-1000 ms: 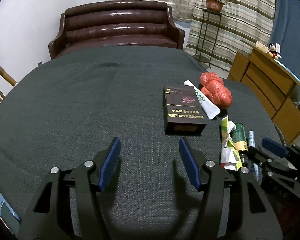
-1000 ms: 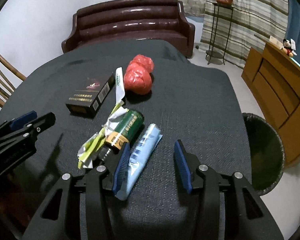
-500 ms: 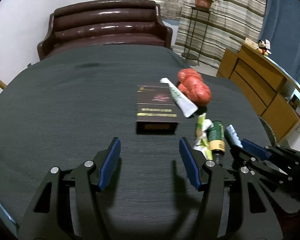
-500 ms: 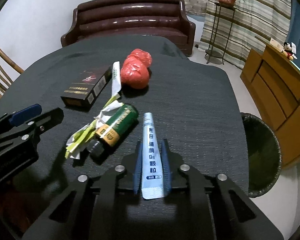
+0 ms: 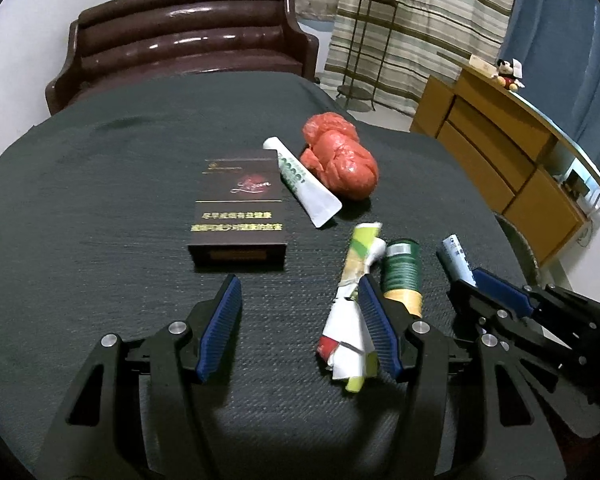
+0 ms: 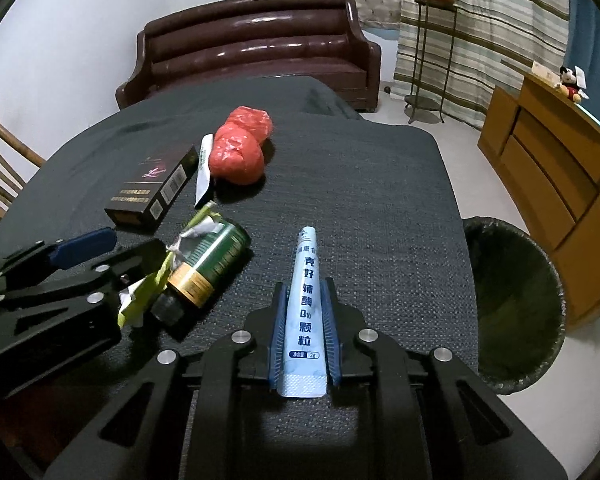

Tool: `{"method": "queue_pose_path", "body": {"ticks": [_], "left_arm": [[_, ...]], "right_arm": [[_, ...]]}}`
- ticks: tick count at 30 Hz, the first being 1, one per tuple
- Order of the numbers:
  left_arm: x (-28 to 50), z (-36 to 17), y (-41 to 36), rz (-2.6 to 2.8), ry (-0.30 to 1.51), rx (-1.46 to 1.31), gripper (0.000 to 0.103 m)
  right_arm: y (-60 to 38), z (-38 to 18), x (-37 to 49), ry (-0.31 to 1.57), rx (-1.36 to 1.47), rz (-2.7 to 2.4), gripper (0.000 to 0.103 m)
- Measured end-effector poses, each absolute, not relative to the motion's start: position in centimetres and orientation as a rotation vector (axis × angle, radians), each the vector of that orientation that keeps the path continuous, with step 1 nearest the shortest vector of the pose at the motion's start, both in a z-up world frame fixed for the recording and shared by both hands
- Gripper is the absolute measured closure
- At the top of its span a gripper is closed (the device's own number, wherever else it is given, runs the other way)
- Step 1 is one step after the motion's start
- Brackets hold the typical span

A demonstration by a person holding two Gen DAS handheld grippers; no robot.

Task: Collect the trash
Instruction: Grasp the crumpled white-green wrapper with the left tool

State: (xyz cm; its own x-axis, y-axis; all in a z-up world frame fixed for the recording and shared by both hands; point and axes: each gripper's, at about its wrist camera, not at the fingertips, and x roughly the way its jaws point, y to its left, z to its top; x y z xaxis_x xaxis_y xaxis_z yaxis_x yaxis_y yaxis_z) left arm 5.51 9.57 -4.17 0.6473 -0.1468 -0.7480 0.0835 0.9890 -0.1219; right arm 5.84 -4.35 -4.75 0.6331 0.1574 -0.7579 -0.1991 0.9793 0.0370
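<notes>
Sachet gripped, bin next
Our right claw (image 6: 305,334) pinches the sachet (image 6: 305,304) lengthwise, ready for the bin (image 6: 516,312) beside it; our left claw (image 5: 300,328) gapes empty, wrapper (image 5: 350,320) between its jaws

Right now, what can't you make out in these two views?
- Trash bin: right wrist view, bottom too dark.
- Green bottle: left wrist view, cap behind the left gripper finger.
- Crumpled wrapper: right wrist view, part hidden by that gripper.
</notes>
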Motion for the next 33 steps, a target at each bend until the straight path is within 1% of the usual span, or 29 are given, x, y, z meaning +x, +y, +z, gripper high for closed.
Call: {"method": "queue_pose_path", "body": {"ticks": [16,19,25,27,29,30,31,33], "left_arm": [[6.3,-4.1,7.7,-0.187,0.865,-0.039,0.044],[6.6,-4.6,7.5,-0.187,0.882,-0.039,0.046],[6.8,-4.8,7.7,-0.193,0.888,-0.041,0.057],[6.8,-4.9,7.7,-0.2,0.887,-0.037,0.066],[7.0,-4.8,7.5,-0.203,0.884,-0.025,0.072],[7.0,-4.8,7.4,-0.209,0.882,-0.019,0.079],[7.1,-4.7,7.4,-0.211,0.883,-0.016,0.082],[7.0,-4.8,7.3,-0.217,0.879,-0.009,0.085]], "right_arm": [[-5.4,-4.9,6.4,0.862,-0.016,0.233,0.084],[-5.6,-4.8,6.3,0.862,-0.015,0.236,0.084],[-5.6,-4.9,6.3,0.862,-0.014,0.235,0.084],[-5.6,-4.8,6.3,0.862,-0.015,0.236,0.084],[-5.6,-4.9,6.3,0.862,-0.014,0.235,0.084],[-5.6,-4.9,6.3,0.862,-0.014,0.236,0.084],[-5.5,-4.8,6.3,0.862,-0.014,0.235,0.084],[-5.5,-4.9,6.3,0.862,-0.016,0.235,0.084]]}}
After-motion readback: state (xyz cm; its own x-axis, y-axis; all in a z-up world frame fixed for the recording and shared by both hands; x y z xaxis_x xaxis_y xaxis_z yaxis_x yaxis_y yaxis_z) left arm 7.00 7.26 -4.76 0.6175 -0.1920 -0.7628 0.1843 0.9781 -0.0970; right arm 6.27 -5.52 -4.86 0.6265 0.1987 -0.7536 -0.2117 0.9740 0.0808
